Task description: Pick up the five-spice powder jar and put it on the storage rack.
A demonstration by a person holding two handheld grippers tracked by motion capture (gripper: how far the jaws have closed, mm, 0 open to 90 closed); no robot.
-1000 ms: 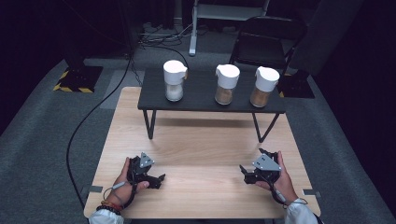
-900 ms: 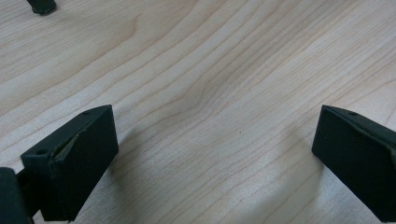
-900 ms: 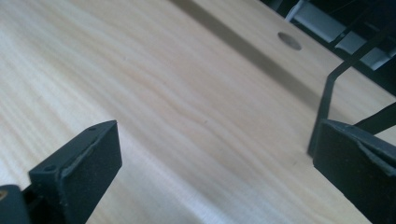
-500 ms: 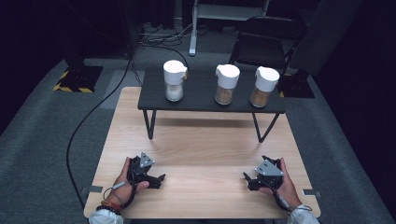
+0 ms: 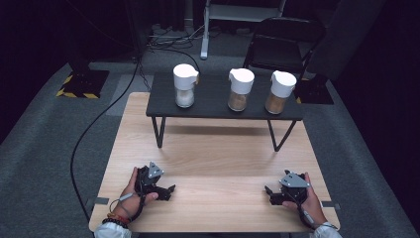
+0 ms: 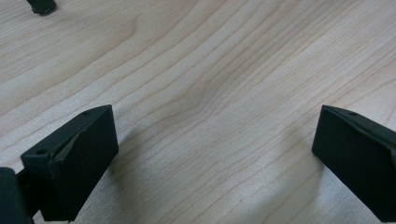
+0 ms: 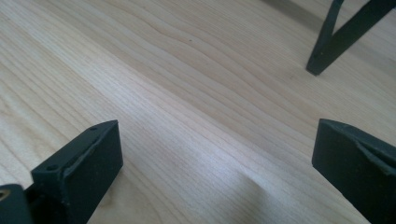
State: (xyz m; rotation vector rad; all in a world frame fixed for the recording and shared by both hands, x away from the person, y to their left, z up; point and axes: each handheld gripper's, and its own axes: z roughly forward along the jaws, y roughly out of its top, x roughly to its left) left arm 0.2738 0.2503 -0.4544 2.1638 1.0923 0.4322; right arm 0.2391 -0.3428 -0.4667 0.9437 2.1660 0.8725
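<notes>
Three lidded jars stand in a row on a low black stand set at the far end of the wooden table. The left jar wears a white cap and holds something pale, white or nearly so, filling its lower part. The middle jar has the same kind of white cap and holds a tan, granular-looking filling, though at this distance its texture cannot be told for certain. The right jar is capped in white too and holds a browner filling, slightly darker than the middle one. All three stand upright and apart from each other. Both grippers rest low on the near part of the table, well apart from the jars and from one another. The left gripper lies in the person's left hand near the table's near left corner, its black jaws spread wide over bare wood grain in the left gripper view. The right gripper lies in the right hand near the near right corner, jaws likewise spread with nothing between them, and the right gripper view shows a leg of the stand ahead of it.
</notes>
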